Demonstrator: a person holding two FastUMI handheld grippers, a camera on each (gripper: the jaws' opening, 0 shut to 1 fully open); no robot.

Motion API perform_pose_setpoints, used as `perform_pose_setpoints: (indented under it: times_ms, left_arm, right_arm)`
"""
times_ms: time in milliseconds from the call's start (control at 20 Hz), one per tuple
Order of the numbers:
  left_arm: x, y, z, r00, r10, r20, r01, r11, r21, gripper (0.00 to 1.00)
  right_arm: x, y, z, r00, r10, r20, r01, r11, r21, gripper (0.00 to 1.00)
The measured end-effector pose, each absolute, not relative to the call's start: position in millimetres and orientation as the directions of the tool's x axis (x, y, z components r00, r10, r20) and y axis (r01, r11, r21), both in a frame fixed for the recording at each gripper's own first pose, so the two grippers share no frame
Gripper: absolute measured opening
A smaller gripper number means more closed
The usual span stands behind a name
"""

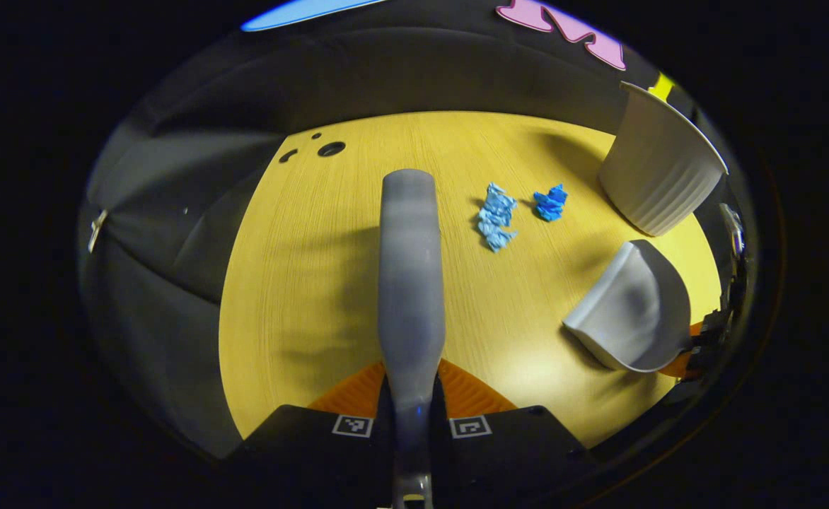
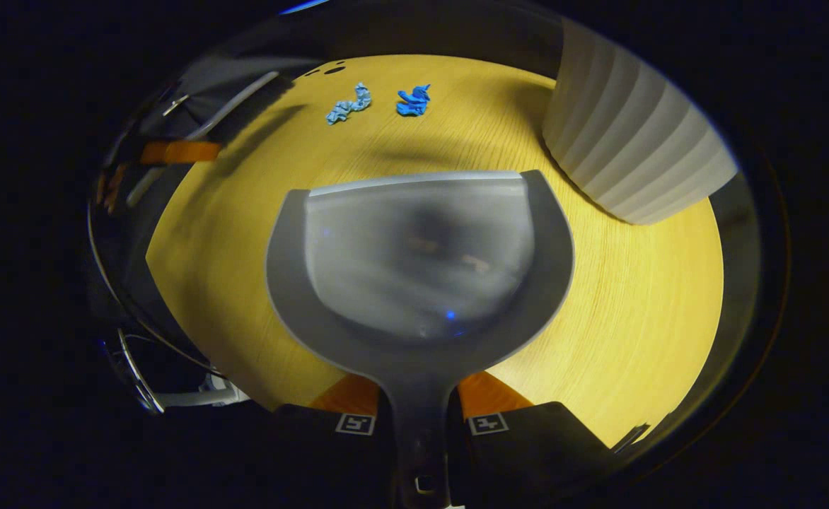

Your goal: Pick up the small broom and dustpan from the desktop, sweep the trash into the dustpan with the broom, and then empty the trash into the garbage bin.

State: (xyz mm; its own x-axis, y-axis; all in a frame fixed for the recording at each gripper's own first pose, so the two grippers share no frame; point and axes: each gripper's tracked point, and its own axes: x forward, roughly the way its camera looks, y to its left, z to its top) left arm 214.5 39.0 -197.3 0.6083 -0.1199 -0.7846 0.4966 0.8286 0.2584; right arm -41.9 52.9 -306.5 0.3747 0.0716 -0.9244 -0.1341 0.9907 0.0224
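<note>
Your left tongs [image 1: 412, 396] clamp the broom [image 1: 409, 283], your right tongs [image 2: 418, 406] clamp the dustpan [image 2: 420, 261]; both sit short of the bin [image 1: 658, 170], facing the blue paper scraps [image 1: 496, 215] for sweeping.

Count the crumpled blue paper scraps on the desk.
2: a light blue crumpled scrap mid-desk, and a darker blue crumpled scrap beside it, nearer the white ribbed bin. None look hidden.

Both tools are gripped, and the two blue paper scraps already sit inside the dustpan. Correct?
Not quite. In the right gripper view the dustpan is empty; the two blue paper scraps lie on the desktop beyond it. Both tools are indeed gripped.
</note>
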Motion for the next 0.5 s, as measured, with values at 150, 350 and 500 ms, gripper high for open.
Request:
perform_pose_setpoints:
  times_ms: [150,350,500]
  left_arm:
    - [251.1,19.0,-205.5,0.593,-0.102,-0.799,0.530,0.796,0.292,0.25]
    - [293.2,-9.5,-220.0,0.573,-0.069,-0.816,0.630,0.675,0.385,0.25]
    - [311.8,-35.3,-224.5,0.563,-0.076,-0.823,0.719,0.535,0.443,0.25]
  right_arm:
    - [-40.8,47.5,-306.2,0.366,0.086,-0.927,-0.167,0.986,0.025,0.33]
    - [-41.3,42.1,-305.2,0.357,0.104,-0.928,-0.191,0.981,0.036,0.32]
    - [-41.2,36.8,-308.3,0.354,0.107,-0.929,-0.224,0.974,0.027,0.32]
